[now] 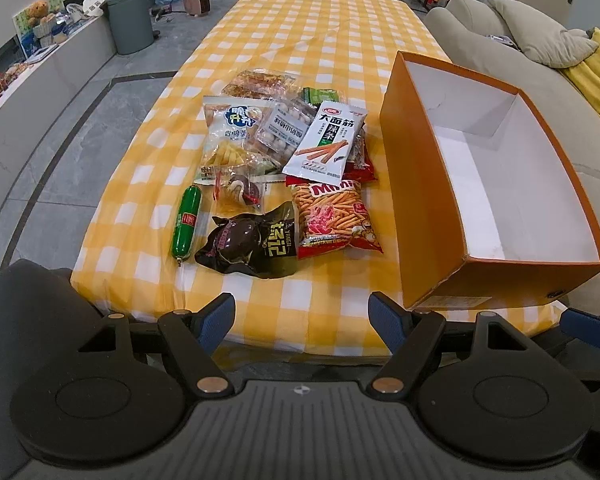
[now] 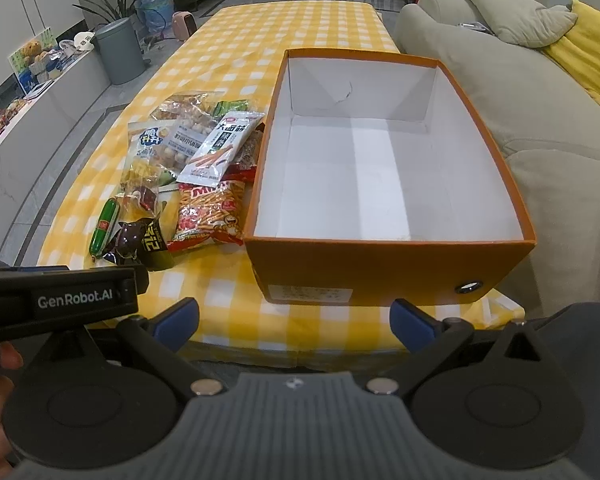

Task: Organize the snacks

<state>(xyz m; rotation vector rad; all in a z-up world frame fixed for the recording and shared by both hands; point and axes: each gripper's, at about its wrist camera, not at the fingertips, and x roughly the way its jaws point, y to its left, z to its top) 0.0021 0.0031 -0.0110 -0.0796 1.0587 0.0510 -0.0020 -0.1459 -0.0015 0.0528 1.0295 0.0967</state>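
Both my claws gape wide, empty: left claw [image 1: 302, 318], right claw [image 2: 294, 322]. Risk: glossy overlapping snack packets [image 1: 284, 168], 9 o'clock of empty orange cardboard box [image 2: 388, 184], slip or drag neighbours off yellow-checked worktop [image 2: 228, 280].

A long table [image 1: 308, 24] under a yellow-and-white checked cloth carries everything. An open orange box [image 1: 428, 208] with a white inside stands on it, with a heap of snack packets [image 1: 284, 160] just beside. At the heap's near edge lie a green sausage [image 1: 187, 222], a dark vacuum-packed snack [image 1: 248, 244] and a red bag of sticks [image 1: 334, 216].
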